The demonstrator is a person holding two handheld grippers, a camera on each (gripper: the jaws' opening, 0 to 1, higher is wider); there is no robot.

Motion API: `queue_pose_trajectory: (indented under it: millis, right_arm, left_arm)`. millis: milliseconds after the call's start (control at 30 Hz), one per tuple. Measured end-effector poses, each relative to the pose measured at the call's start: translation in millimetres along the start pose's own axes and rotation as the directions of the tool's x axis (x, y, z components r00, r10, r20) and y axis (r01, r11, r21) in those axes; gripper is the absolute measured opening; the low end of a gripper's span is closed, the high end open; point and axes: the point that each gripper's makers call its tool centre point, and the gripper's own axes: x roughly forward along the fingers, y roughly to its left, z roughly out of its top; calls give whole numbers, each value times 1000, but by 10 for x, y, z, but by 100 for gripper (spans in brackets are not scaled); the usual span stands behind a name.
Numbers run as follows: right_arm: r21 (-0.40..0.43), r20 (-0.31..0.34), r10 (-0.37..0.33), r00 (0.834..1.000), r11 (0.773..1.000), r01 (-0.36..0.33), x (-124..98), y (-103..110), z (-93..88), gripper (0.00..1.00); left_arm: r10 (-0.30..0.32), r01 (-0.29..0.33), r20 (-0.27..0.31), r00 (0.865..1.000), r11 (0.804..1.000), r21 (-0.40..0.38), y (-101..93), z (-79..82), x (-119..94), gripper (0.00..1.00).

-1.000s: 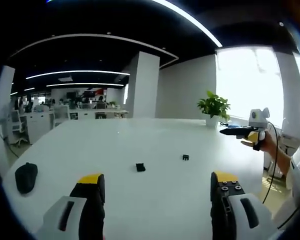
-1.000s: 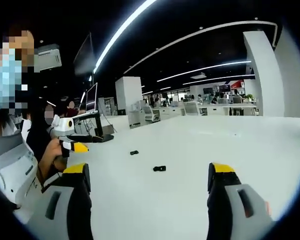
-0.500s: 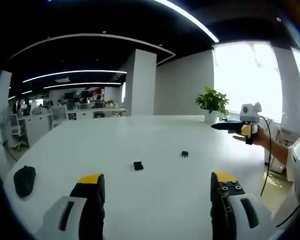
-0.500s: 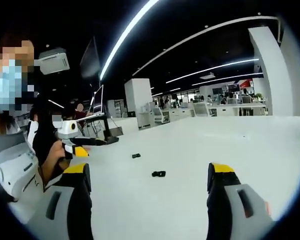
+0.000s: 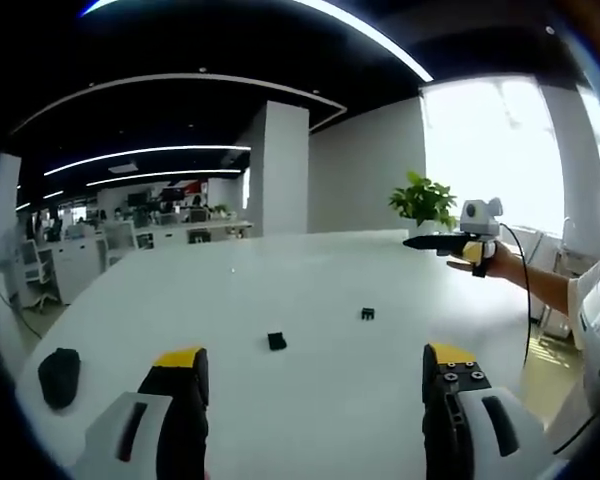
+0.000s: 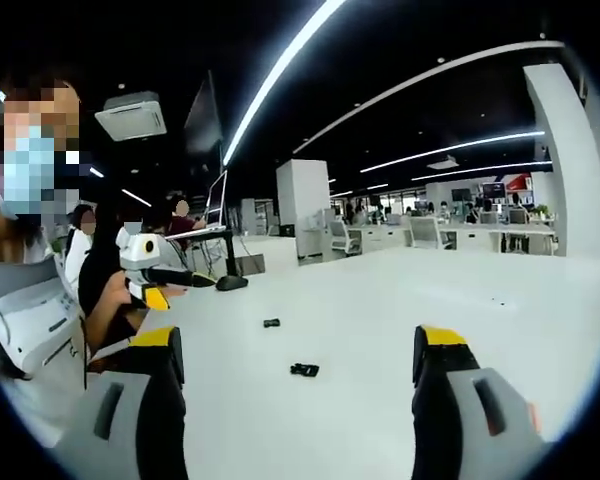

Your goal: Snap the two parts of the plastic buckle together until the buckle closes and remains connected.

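2 black buckle parts [image 5: 277, 341] [image 5: 367, 314] apart; small, unjoined

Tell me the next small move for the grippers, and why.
Probably lower each open gripper toward its nearer buckle half: the left gripper toward the nearer piece, the right gripper toward the other piece. Both halves lie apart, ungrasped, on the white table.

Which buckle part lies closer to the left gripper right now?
In the left gripper view, the blockier buckle half, just ahead of the open fingers. The other buckle half sits farther off, toward the potted plant.
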Motion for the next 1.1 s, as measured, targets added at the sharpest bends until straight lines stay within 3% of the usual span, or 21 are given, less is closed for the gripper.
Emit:
queue_pose_trajectory:
  millis: [267, 600, 1100]
  right_arm:
    - [-19, -83, 60, 995, 998, -62, 166, -61, -124, 93]
    - [-49, -116, 139, 983, 988, -145, 397, -183, -205, 86]
    - [-62, -187, 228, 955, 968, -243, 620, -172, -356, 82]
  left_arm:
    - [-8, 8, 19, 1000, 1000, 12, -23, 67, -45, 90]
    - [2, -2, 23, 1000, 1000, 17, 6, 88, -84, 90]
    - [8, -9, 17, 1000, 1000, 26, 22, 61, -97, 89]
